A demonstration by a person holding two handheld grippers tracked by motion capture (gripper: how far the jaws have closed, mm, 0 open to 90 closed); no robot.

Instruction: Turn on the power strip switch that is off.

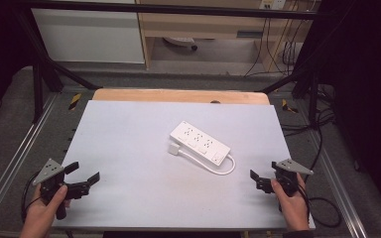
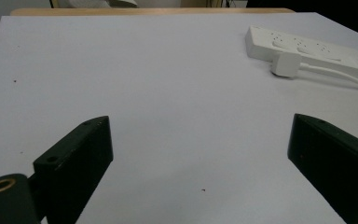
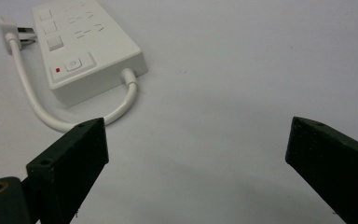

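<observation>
A white power strip point(image 1: 200, 142) lies at an angle near the middle of the pale table top point(image 1: 129, 148). Its short white cable point(image 1: 223, 169) loops round the near side to the plug point(image 1: 174, 148), which rests beside the strip's left end. My left gripper point(image 1: 85, 172) is held at the near left, open and holding nothing. My right gripper point(image 1: 264, 170) is held at the near right, also open. In the left gripper view the strip point(image 2: 307, 49) and plug point(image 2: 285, 64) lie far off at upper right. In the right gripper view the strip point(image 3: 81, 46) and cable point(image 3: 37, 105) lie just beyond the left jaw.
A wooden table edge point(image 1: 178, 95) shows behind the white top. Metal rails point(image 1: 17, 148) run along both sides, with black frame posts point(image 1: 38, 84) at the back corners. Loose black cables point(image 1: 322, 203) trail on the floor at right.
</observation>
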